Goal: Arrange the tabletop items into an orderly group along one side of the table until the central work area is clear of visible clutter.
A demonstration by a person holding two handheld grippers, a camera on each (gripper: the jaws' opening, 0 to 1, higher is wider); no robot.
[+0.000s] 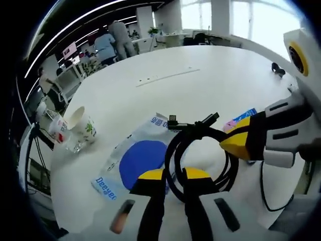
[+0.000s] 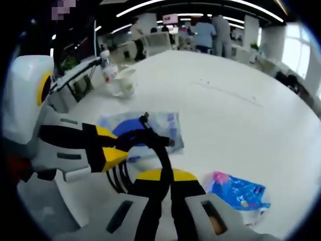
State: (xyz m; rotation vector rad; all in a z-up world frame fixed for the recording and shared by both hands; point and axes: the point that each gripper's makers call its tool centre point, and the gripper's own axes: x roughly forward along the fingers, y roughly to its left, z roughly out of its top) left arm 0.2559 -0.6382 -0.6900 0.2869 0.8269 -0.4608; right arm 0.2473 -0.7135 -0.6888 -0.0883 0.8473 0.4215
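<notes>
Two handheld grippers are closed on one coiled black cable above a white table.

In the left gripper view, the left gripper (image 1: 174,176) is seen with its yellow-tipped jaws pinched on the near loop of the coiled black cable (image 1: 200,150), while the right gripper (image 1: 241,143) is clamped on the far side of the same coil. The double hold is judged to keep the loops from springing apart while the coil is carried. A blue-and-white packet (image 1: 138,160) lies flat under the coil, and a paper cup (image 1: 83,125) is tipped near the table edge beside a plastic bottle (image 1: 57,128). In the right gripper view, a blue-and-pink pouch (image 2: 235,193) rests just beside the right gripper. The white table (image 1: 200,80) is otherwise largely bare at its centre; grouping is judged unfinished.
</notes>
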